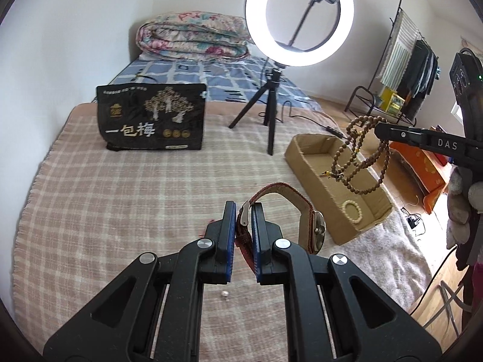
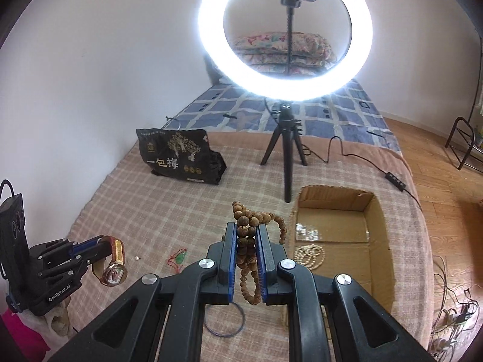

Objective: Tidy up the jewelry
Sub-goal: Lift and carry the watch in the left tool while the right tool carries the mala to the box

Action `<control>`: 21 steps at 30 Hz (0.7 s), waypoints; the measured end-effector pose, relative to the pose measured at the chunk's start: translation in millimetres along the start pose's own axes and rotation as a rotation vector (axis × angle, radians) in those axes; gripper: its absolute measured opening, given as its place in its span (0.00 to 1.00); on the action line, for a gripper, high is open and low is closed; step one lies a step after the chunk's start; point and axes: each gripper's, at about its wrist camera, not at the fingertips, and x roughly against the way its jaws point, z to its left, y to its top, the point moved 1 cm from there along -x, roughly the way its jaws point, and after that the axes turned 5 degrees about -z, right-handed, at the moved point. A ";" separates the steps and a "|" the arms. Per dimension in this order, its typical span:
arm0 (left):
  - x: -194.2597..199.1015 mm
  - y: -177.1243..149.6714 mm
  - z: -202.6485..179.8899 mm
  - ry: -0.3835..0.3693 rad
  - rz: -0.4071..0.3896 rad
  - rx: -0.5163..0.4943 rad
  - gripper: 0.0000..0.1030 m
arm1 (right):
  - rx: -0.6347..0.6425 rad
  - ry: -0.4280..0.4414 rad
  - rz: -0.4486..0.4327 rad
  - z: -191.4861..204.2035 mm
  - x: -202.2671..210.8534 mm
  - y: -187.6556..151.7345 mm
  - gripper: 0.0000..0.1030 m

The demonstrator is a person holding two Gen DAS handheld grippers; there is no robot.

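On a checked blanket, the left gripper pinches a red-strapped watch beside the cardboard box; the right gripper clamps wooden beads above it.

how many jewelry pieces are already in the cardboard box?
2 visible: a cream bead bracelet on the floor of the cardboard box at its near end, and a clear crystal piece just behind it. More may be hidden behind the right gripper.

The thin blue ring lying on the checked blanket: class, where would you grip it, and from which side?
Grip the thin blue ring across its wire rim, coming straight down from above. It lies flat on the checked blanket, so only the rim offers a hold, and part of it is hidden behind the right tongs.
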 end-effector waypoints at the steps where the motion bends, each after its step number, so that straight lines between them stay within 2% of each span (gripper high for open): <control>1: -0.9 0.8 -5.3 -0.006 0.001 -0.005 0.08 | -0.002 -0.004 -0.004 -4.0 2.9 0.4 0.10; 11: -22.4 6.1 -61.8 -0.077 0.017 -0.061 0.08 | -0.043 -0.055 -0.027 -54.7 21.5 -2.2 0.10; 21: -56.0 7.4 -109.0 -0.131 0.049 -0.096 0.08 | -0.064 -0.087 -0.025 -95.2 16.9 -2.1 0.10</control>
